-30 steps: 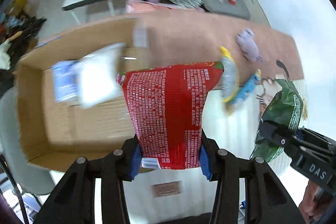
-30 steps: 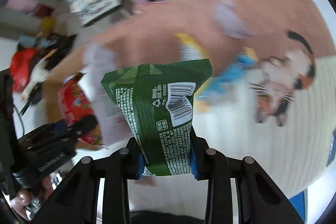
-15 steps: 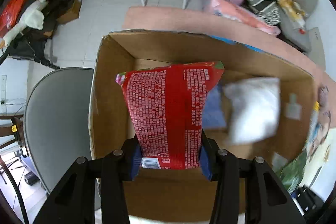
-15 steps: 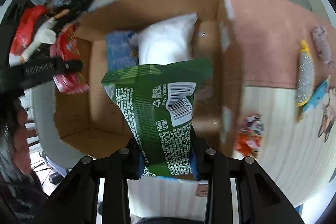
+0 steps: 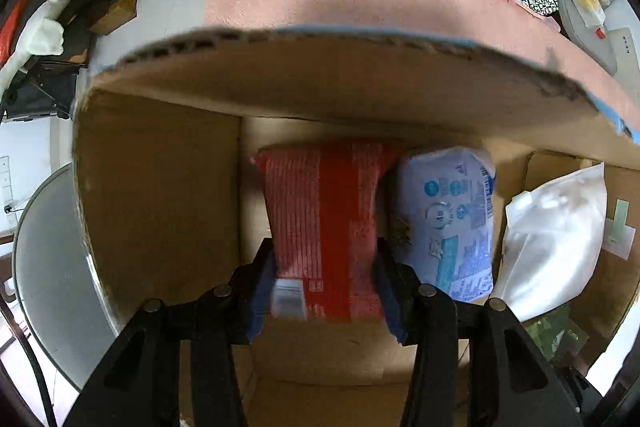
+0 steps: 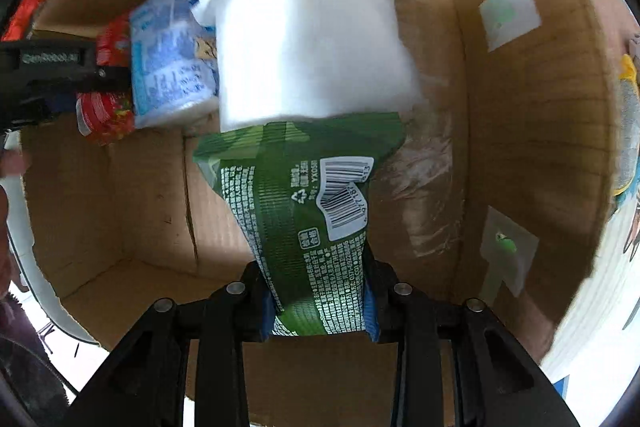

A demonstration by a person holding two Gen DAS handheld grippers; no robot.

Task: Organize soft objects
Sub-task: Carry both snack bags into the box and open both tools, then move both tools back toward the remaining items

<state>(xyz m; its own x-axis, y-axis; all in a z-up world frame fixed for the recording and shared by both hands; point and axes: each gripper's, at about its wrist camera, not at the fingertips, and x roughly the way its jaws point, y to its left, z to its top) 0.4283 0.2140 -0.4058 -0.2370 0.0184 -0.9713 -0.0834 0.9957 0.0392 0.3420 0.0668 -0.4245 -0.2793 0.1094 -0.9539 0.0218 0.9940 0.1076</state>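
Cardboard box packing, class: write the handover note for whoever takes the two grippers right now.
Left gripper: shut on the red printed snack bag, lowered inside the brown cardboard box.
Right gripper: shut on the green snack bag with a barcode, also inside.
Already in the box: light blue printed pack, white plastic pouch.
Left: release both bags.

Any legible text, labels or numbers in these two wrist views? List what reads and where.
"YX05": partly legible, beside the barcode sticker on the green packet.
Barcode digits: too blurred.
Green packet's fine print: too small.
Left claw body lettering: too blurred to read.
Red packet print: too small.
Blue-white pack print: too blurred.
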